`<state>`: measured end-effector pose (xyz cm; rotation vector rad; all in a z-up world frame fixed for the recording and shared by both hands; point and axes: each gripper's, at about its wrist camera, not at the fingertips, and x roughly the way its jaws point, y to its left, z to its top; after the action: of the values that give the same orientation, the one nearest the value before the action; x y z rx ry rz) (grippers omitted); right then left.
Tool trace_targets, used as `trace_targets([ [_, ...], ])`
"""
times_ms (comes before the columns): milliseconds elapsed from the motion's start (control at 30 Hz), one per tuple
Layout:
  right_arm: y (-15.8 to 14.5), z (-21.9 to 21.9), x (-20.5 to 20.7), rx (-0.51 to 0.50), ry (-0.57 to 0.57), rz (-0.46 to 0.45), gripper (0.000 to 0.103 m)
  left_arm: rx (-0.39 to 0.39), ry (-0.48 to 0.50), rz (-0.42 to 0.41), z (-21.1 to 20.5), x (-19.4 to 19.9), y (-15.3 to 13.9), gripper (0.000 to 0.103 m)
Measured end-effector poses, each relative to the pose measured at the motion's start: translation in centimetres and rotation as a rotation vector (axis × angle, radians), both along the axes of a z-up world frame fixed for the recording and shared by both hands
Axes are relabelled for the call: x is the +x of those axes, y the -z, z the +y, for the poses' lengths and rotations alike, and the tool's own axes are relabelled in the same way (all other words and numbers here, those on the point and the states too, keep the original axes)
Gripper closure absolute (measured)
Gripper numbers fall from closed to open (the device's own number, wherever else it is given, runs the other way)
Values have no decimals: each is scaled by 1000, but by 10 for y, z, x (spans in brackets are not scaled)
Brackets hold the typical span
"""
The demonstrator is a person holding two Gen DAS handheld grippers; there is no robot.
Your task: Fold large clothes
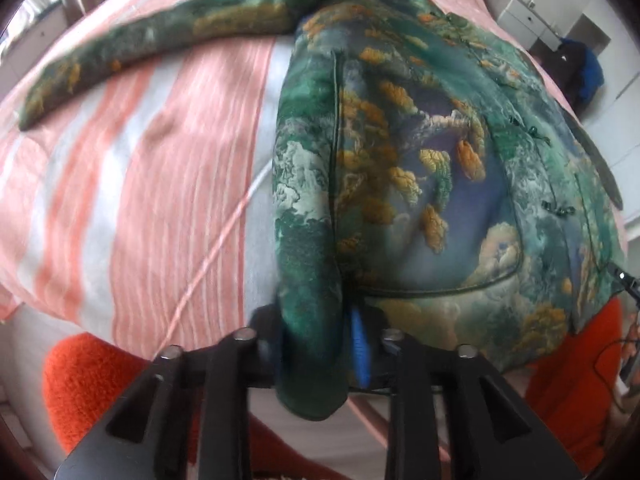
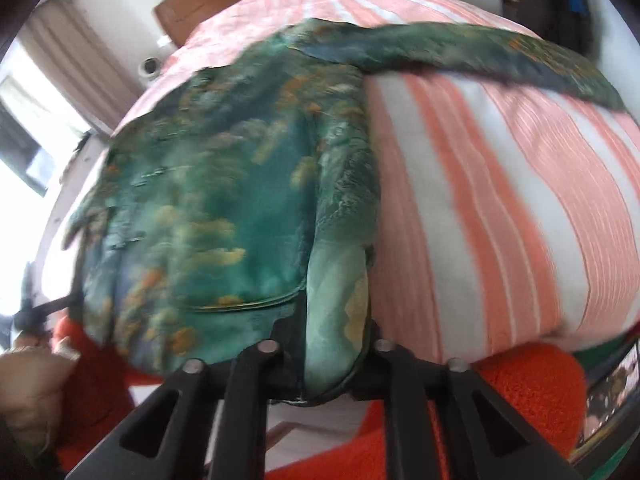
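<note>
A green jacket (image 1: 420,168) with gold and blue landscape print lies spread on a bed, its sleeve (image 1: 132,48) stretched out to the left. My left gripper (image 1: 316,344) is shut on the jacket's left hem corner, which bunches between the fingers. In the right wrist view the same jacket (image 2: 224,208) fills the left half, with the other sleeve (image 2: 500,60) reaching right. My right gripper (image 2: 332,356) is shut on the jacket's right hem corner.
The bed has a pink and white striped cover (image 1: 160,184), also in the right wrist view (image 2: 500,208). The person's orange sleeves (image 1: 92,376) (image 2: 532,392) show near the grippers. White drawers (image 1: 532,20) stand beyond the bed. A wooden headboard (image 2: 192,4) stands at the far end.
</note>
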<state>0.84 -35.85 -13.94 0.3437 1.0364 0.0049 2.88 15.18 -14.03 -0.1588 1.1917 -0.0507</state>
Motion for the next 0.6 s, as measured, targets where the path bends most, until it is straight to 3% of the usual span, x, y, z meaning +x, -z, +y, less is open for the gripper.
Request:
trace_targets([
  [33,0,-1,-1,-30,32,-4,59,1,-4,-35,1,-1,-9,46],
  [67,-4,-1,-3,-59,65,-18,50,-3,-11,-84,3,-4,-20,29],
  [100,-12,0,-8,-82,94,-53,30,2,-26,-133,4,-7,-30,17],
  [133,-21,1,-13,-110,116,-91,16,19,-49,-185,6,-9,-42,13],
  [267,-60,22,-27,-265,163,-246,13,79,-130,-375,8,-8,-89,6],
  [333,-71,36,-25,-285,150,-284,8,115,-150,-442,8,-8,-107,5],
  [500,-88,68,-20,-275,56,-337,8,147,-50,-448,-15,0,-127,4],
  [600,-95,85,-25,-254,11,-364,8,96,-13,-444,-29,-4,-129,4],
])
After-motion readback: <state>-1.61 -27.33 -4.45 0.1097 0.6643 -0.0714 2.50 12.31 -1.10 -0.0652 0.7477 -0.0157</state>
